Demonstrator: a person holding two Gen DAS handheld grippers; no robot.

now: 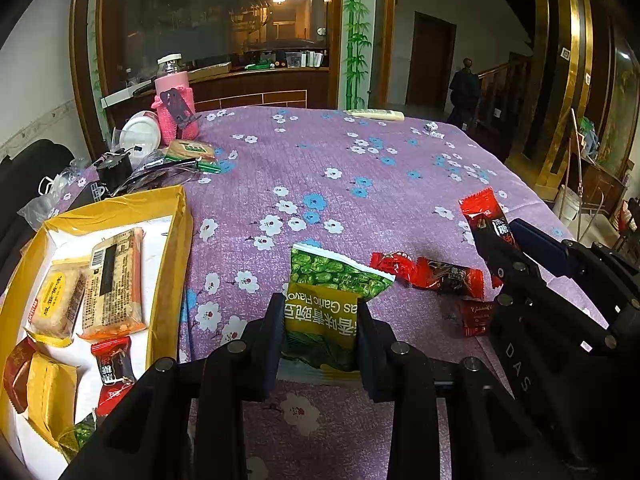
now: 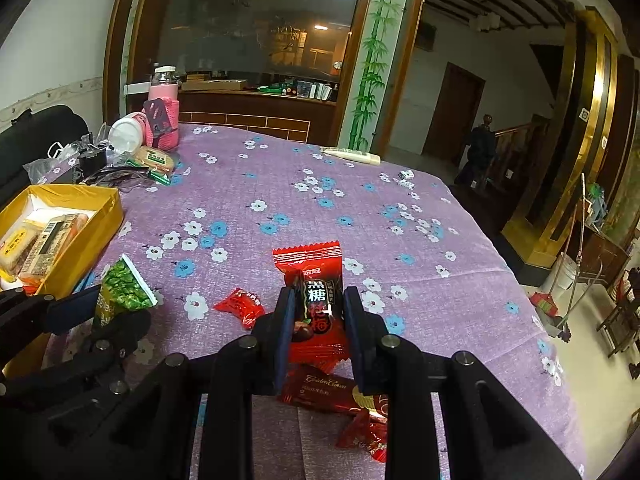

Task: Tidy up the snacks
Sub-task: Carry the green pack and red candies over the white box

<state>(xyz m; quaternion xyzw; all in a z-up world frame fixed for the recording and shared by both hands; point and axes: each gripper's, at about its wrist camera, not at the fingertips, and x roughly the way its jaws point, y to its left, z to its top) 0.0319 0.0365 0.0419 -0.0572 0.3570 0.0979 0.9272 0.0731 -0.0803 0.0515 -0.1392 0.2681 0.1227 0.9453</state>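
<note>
Jaws of both grippers are pinching crinkly foil snack packets above the desk. On the left gripper [image 1: 320, 320], the flat blue pads squeeze a green pea packet [image 1: 334, 304], a glossy pillow-shaped bag with a printed pattern of round green peas, a yellow band of lettering and a white serrated top edge; it stands tilted up between the pads. On the right gripper [image 2: 316, 320], the matte black arms end in the same blue pads, which press on the sides of a red candy packet [image 2: 316, 296], a shiny rectangular wrapper with a dark middle panel and zigzag-cut ends, held upright. Beneath it lie a flat dark-red chocolate bar [image 2: 320, 392] with gold script and a crumpled red twist-wrapped sweet [image 2: 240, 306], both resting on the desk [image 2: 280, 208], which wears a nubby purple cloth printed with white and blue blossoms. At the left edge sits a shallow yellow cardboard box [image 1: 176, 240] with a white lining, holding a rectangular cracker pack [image 1: 114, 284], a round pastry in clear wrap [image 1: 56, 304] and further red and yellow packets. Farther back stands a bottle in a pink knitted sleeve [image 1: 176, 104] beside a white lid [image 1: 140, 132] and loose clear plastic.
</note>
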